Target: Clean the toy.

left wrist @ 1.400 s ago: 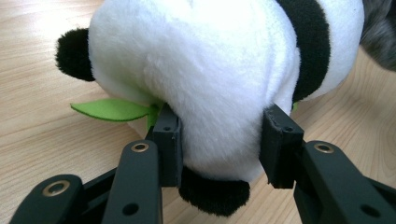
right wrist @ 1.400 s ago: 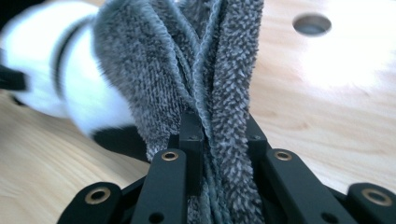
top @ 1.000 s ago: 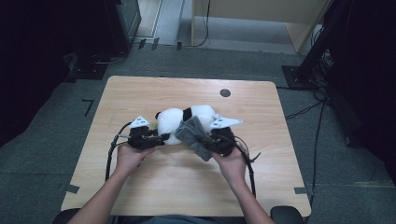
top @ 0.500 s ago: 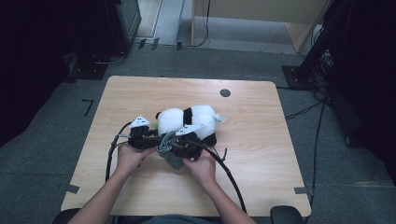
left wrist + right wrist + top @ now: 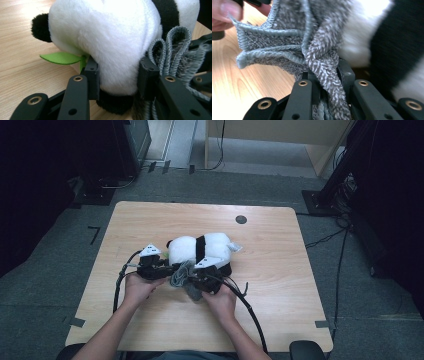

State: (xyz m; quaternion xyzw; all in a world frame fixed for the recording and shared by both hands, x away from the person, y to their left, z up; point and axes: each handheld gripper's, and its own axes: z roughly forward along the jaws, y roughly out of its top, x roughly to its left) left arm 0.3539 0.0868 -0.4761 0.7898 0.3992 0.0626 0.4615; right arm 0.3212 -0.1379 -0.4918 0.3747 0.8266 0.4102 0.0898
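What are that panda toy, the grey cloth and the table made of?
Panda toy: soft plush, its fuzzy white and black pile showing, with a felt-like green leaf. Grey cloth: looks like terry or microfibre, looped nap with stitched edges. Table: pale wood-grain top, possibly laminate.

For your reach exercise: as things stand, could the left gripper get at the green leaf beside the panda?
Probably not right away: the left gripper has its fingers clamped around the plush panda. The green leaf lies just beside it on bare table, so releasing first would leave the way free.
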